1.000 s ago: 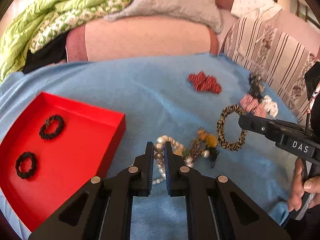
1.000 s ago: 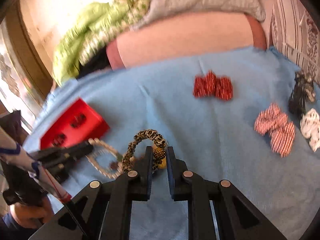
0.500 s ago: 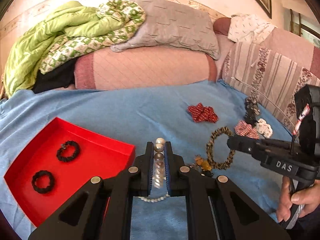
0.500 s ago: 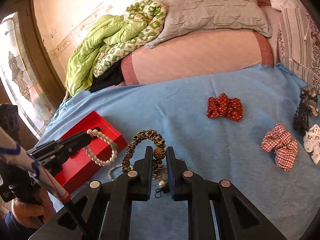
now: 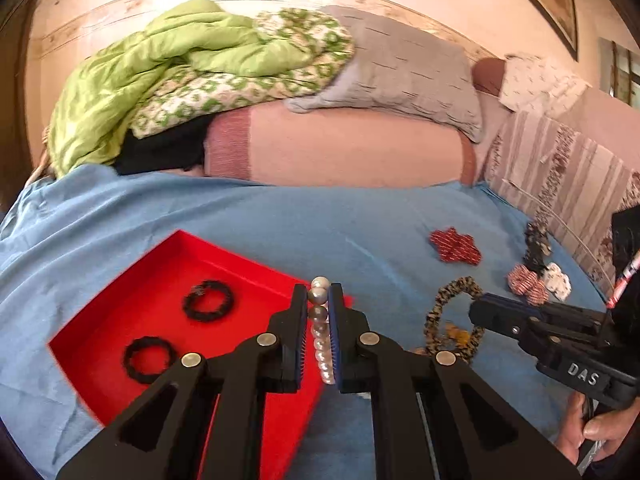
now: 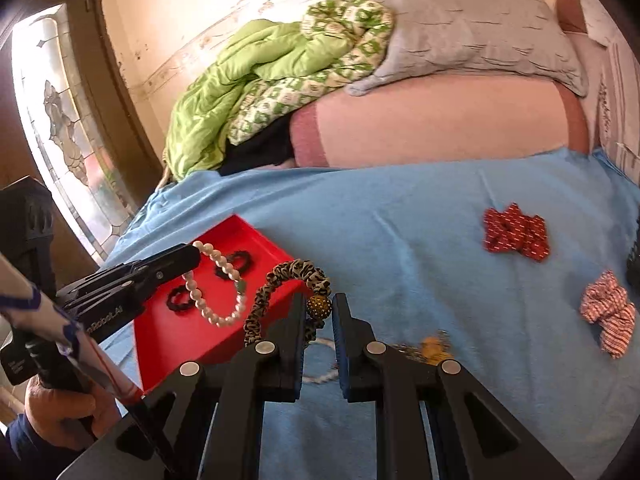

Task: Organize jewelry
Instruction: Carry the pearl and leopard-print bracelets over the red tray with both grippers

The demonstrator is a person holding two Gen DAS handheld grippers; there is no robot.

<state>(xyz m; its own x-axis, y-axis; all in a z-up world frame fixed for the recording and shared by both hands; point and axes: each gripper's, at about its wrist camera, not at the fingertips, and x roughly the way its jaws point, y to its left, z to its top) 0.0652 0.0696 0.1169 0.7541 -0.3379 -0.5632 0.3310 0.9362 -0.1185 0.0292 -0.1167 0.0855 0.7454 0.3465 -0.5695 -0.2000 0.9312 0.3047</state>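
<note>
We've got L gripper [image 5: 319, 300] fingers clamped on pearl bracelet [image 6: 216, 280], R gripper [image 6: 318, 312] on leopard scrunchie [image 6: 288, 276]; dangling loops may snag red tray [image 5: 256, 268] rim & slip.

Both wrist views look down close; share red tray [image 5: 120, 312] [image 6: 256, 236].

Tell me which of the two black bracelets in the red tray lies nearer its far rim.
The upper black bracelet; the other black bracelet lies closer to the camera, lower left in the red tray.

White pearl-bead string [image 5: 320, 332] pinched between left tongs, loop dangling over shallow red tray [image 5: 120, 312]; leopard-print fabric ring with gold bead [image 6: 319, 307] clamped in right tongs.
</note>
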